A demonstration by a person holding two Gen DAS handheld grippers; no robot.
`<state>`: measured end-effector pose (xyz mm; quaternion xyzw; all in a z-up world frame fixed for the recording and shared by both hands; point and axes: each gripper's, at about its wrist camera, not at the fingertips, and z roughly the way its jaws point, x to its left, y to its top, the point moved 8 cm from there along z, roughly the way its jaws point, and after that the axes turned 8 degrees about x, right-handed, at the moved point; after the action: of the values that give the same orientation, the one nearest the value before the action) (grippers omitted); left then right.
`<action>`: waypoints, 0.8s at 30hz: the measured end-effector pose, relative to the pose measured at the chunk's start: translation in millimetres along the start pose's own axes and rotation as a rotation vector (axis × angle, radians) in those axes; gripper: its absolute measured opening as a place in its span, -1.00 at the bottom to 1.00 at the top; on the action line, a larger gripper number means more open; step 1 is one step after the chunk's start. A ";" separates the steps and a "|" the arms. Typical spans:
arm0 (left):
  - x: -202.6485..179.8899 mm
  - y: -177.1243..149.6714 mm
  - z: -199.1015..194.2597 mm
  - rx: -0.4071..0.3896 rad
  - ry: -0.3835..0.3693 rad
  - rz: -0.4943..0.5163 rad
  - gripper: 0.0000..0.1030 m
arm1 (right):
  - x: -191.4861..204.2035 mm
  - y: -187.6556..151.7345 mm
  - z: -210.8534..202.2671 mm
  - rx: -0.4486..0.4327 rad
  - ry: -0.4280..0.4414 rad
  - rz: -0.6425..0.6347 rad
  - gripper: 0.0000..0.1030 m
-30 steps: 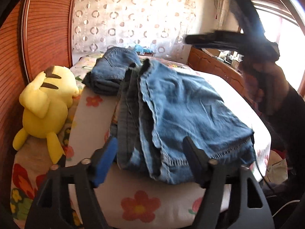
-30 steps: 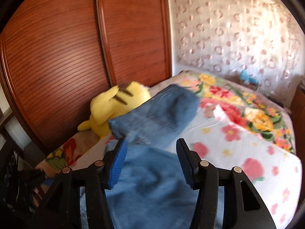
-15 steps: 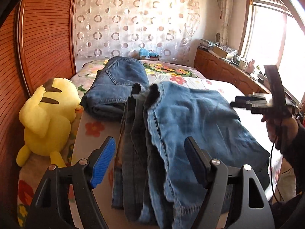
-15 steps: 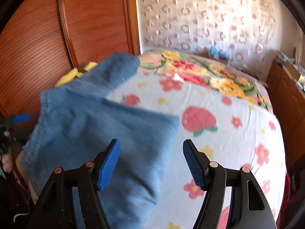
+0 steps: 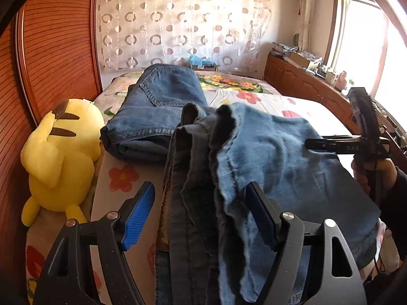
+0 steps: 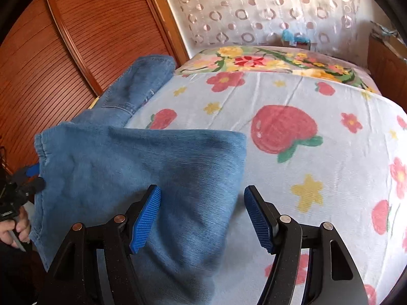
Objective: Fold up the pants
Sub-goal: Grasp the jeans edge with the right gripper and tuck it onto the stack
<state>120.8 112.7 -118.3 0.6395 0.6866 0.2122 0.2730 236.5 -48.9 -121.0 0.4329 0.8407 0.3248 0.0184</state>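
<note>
From the left wrist view we've got our left tool (image 5: 201, 216) spread wide, blue pads well apart and pinching nothing, hovering right over the near end of the pants (image 5: 254, 178). These jeans lie across the near edge of the bed (image 5: 292, 101), doubled over lengthwise by the look of it, with a bunch of stacked seams and layered edges bunched up along their left side, so honestly it looks like a rough fold that's not tidy yet. Behind them sits a folded pair of jeans (image 5: 160, 109), squared up nicely next to the yellow plush toy (image 5: 61, 152), so we'd guess that one's already finished. Our right tool (image 5: 330, 145) shows up at the far right edge of the pants, seen side-on, and from here we can't tell how it's set. Switching to the right wrist view, that right tool (image 6: 202, 216) is clearly spread too, nothing between the pads, parked over a corner of the pants (image 6: 152, 178) where the denim hangs off the bed (image 6: 305, 96). The fabric here looks smooth and flat on top. The folded pair of jeans (image 6: 142, 81) peeks in up by the wooden wardrobe doors (image 6: 76, 50). Our take: lengthwise fold is more or less in, but we've yet to straighten those messy edges and fold it crosswise into a compact bundle like the other pair.
</note>
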 end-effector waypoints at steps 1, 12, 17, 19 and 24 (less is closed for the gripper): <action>0.9 -0.7 1.9 0.004 -0.001 -0.002 0.45 | 2.8 -0.8 0.6 0.002 0.009 -0.004 0.12; 1.5 6.0 -15.8 -0.045 -0.001 -0.018 0.43 | 51.2 16.0 -92.8 -0.239 0.049 -0.166 -0.78; -0.4 11.2 -26.3 -0.069 0.001 -0.015 0.43 | 82.9 32.7 -148.8 -0.319 0.024 -0.238 -0.78; -2.3 13.0 -29.3 -0.076 0.002 -0.009 0.43 | 85.3 37.6 -163.4 -0.336 0.000 -0.250 -0.78; -12.4 18.4 -34.4 -0.090 -0.008 0.013 0.43 | 52.6 41.1 -182.5 -0.334 -0.112 -0.226 -0.78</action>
<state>113.0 104.0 -79.1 0.6319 0.6711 0.2421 0.3029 176.2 -89.8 59.1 0.3443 0.8159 0.4311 0.1731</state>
